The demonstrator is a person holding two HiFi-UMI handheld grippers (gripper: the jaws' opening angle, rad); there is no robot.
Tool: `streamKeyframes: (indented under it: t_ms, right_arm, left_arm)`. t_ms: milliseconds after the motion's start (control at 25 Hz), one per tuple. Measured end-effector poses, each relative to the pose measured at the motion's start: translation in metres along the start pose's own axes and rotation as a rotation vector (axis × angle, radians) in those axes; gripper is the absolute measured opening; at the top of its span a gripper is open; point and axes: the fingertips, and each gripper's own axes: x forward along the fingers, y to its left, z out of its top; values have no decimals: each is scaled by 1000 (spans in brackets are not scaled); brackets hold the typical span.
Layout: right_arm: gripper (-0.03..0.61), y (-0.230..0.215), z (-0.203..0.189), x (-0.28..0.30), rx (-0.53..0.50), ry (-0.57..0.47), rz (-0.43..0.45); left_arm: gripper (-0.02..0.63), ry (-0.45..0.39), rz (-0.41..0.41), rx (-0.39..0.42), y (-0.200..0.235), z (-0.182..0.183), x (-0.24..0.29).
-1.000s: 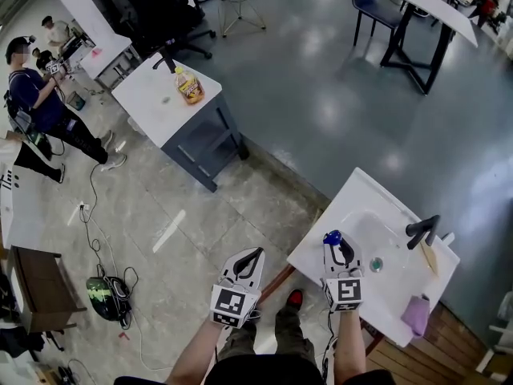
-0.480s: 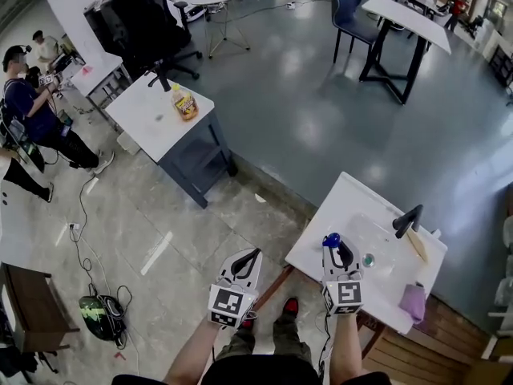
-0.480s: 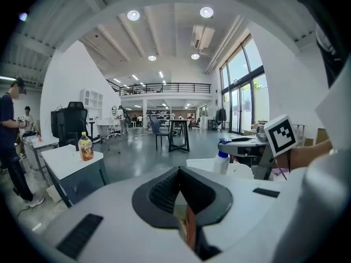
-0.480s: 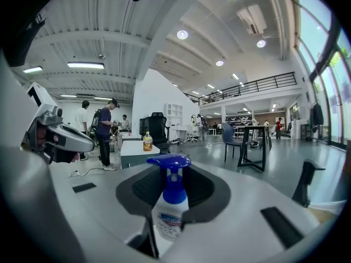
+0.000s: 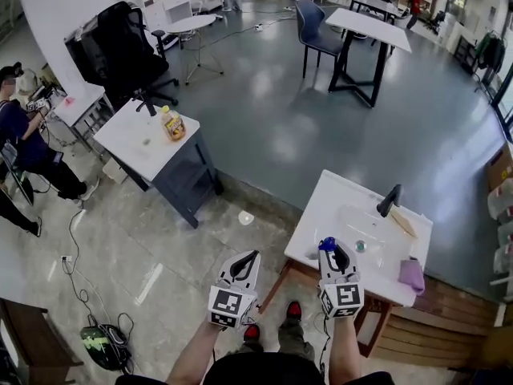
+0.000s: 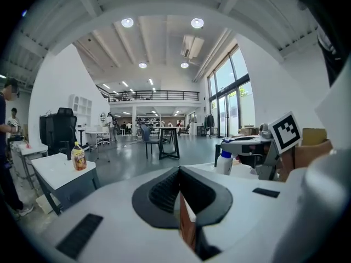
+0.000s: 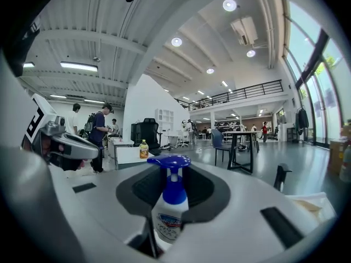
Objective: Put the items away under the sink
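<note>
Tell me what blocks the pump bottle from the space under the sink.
The white sink counter itself: the right tongs hold the blue-topped white pump bottle above its near edge. Space beneath is hidden.

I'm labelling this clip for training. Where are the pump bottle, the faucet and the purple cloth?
pump bottle (image 7: 169,208): right gripper view, on its white body.
faucet (image 5: 389,200): head view, on its black spout.
purple cloth (image 5: 412,274): head view, on its middle.

Ceiling spots and tall windows give bright light; fisheye edges bend, near parts perhaps blurred.
</note>
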Motion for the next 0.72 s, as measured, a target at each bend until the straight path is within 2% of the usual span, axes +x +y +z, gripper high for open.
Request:
streamKeyframes:
  t_ms: [440, 720]
  right_arm:
    - [107, 29, 13, -78, -8, -17, -158]
    - [107, 39, 12, -131, -3, -15, -272]
  left_arm:
    - [6, -67, -172, 45, -40, 11, -38]
    - [6, -81, -286, 70, -69, 11, -63]
